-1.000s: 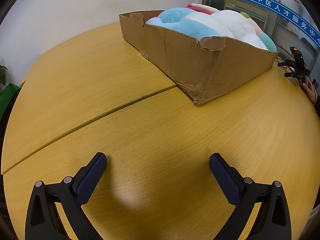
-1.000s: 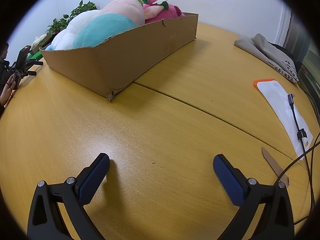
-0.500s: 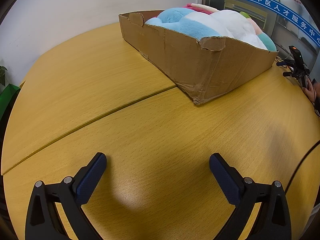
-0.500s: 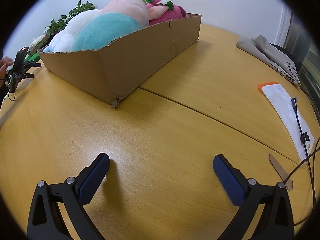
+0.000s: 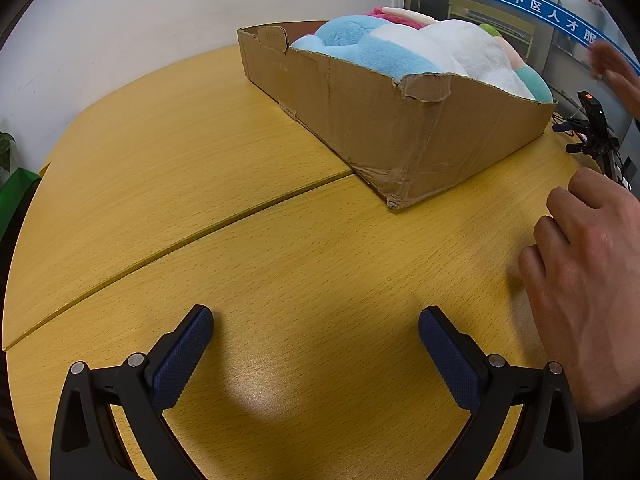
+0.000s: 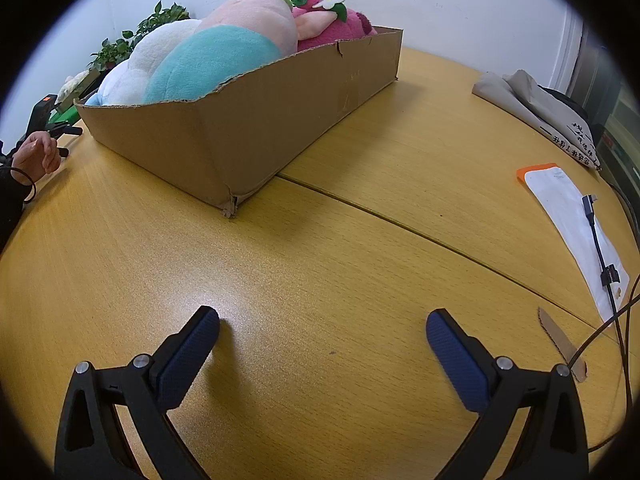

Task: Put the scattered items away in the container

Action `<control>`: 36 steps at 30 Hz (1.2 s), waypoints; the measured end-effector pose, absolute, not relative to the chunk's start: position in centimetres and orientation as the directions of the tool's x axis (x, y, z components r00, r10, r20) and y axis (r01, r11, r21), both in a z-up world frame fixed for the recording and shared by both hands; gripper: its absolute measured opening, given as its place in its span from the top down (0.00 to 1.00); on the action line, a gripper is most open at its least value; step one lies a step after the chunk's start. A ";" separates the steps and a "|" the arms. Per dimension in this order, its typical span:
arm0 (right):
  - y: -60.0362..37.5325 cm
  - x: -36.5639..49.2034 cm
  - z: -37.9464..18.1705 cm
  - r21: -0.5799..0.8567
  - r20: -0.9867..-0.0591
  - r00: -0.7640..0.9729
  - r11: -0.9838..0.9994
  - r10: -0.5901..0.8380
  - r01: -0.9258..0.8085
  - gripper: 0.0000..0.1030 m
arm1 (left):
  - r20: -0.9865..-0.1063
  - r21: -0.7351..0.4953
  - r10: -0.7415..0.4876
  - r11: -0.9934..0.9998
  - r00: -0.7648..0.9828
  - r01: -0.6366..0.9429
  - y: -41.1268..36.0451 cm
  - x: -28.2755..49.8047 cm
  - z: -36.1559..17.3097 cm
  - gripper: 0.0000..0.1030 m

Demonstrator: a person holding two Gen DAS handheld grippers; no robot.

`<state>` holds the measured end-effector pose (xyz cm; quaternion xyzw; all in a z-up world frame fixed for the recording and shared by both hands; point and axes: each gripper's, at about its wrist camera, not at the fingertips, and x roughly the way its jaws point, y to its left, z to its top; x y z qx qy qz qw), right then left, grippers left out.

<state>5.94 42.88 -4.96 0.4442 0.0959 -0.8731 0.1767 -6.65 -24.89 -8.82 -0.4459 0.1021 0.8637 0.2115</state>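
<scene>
Left hand-held gripper (image 5: 316, 330): released, its jaws spread wide and empty, low over the table (image 5: 168, 168), with bare wood between the blue pads (image 5: 182, 356).

Right hand-held gripper (image 6: 322, 332): also released and empty, jaws wide apart, low over the same table; its left pad (image 6: 188, 354) casts a small shadow on the wood.

Cardboard box (image 5: 360, 120): stands on the table beyond both grippers, well apart from them, its near corner crumpled and its rim torn. It sits partly across the seam (image 5: 180, 240) where two tabletop sections meet.

Plush toys (image 6: 208, 60): piled inside the box and rising above its rim. The right wrist view shows a teal, white and pink toy, with a dark pink strawberry toy (image 6: 340, 20) at the far end. The left wrist view shows blue and white plush at the box's nearer end.

Bare hand (image 5: 584, 272): at the right edge of the left wrist view, fingers curled, on or just over the table beside the gripper's right finger.

Other person's hand (image 6: 36, 156): at the left edge of the right wrist view, near a small black device on a stand (image 6: 44, 116).

Table, right side: a white pouch with an orange end (image 6: 568, 220), a black cable (image 6: 600, 252) lying over it, a cardboard strip (image 6: 560, 344) and a folded grey cloth bag (image 6: 532, 108).

Background: a leafy plant (image 6: 136, 36) behind the box.
</scene>
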 end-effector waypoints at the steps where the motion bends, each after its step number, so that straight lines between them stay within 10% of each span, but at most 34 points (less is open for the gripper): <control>1: 42.9 5.9 -5.0 -0.010 -0.810 -0.543 -0.919 -0.223 0.394 0.00 | -0.813 -0.012 0.275 -0.889 -0.513 -0.457 -24.9 -6.7 -8.8 0.00; 36: 43.0 5.9 -5.0 -0.010 -0.810 -0.542 -0.917 -0.226 0.398 0.00 | -0.813 -0.012 0.285 -0.880 -0.508 -0.475 -25.0 -6.9 -8.9 0.00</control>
